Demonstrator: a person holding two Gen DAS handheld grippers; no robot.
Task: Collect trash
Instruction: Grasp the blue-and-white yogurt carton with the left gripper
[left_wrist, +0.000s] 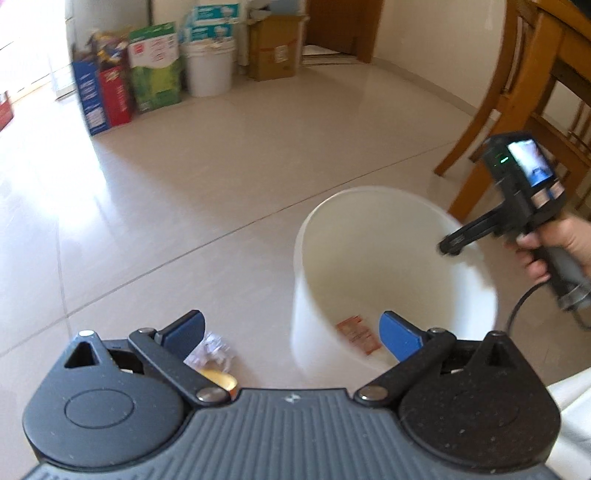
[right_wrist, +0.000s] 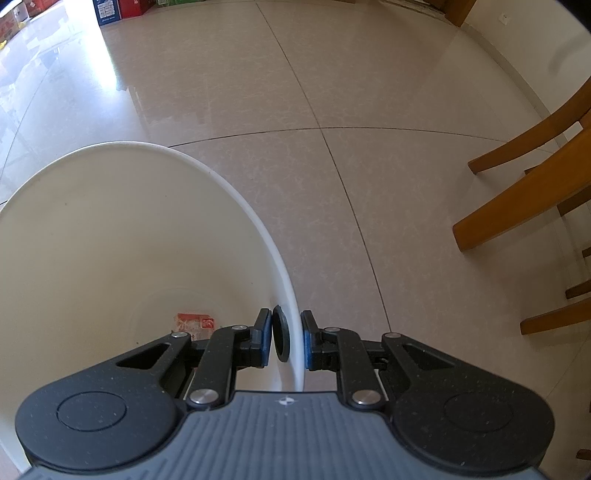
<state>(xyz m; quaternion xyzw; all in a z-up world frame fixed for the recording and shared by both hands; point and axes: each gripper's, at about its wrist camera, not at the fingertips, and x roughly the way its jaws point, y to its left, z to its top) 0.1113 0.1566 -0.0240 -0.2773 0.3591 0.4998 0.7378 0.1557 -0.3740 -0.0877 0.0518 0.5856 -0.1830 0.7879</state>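
Observation:
A white trash bucket (left_wrist: 369, 258) stands on the tiled floor, with a red wrapper (left_wrist: 357, 334) lying at its bottom. My left gripper (left_wrist: 291, 326) hovers open and wide, with nothing between its blue pads (left_wrist: 184, 334); it straddles the bucket's left wall. On the floor just left of the bucket lie a crumpled clear wrapper (left_wrist: 212, 352) and a yellow piece (left_wrist: 221, 380). A hand holds my right gripper (left_wrist: 448, 247) at the bucket's right rim. In the right wrist view the right gripper (right_wrist: 286, 339) is shut on the bucket (right_wrist: 110, 229) wall, beside a black ring (right_wrist: 279, 334). The red wrapper (right_wrist: 194, 325) shows inside.
Cartons (left_wrist: 110, 96), a white pail (left_wrist: 208, 68) and a cardboard box (left_wrist: 273, 48) line the far wall. Wooden chair legs (left_wrist: 517, 110) stand right of the bucket, also seen as chair legs (right_wrist: 524, 192). Bare tiles stretch beyond the bucket.

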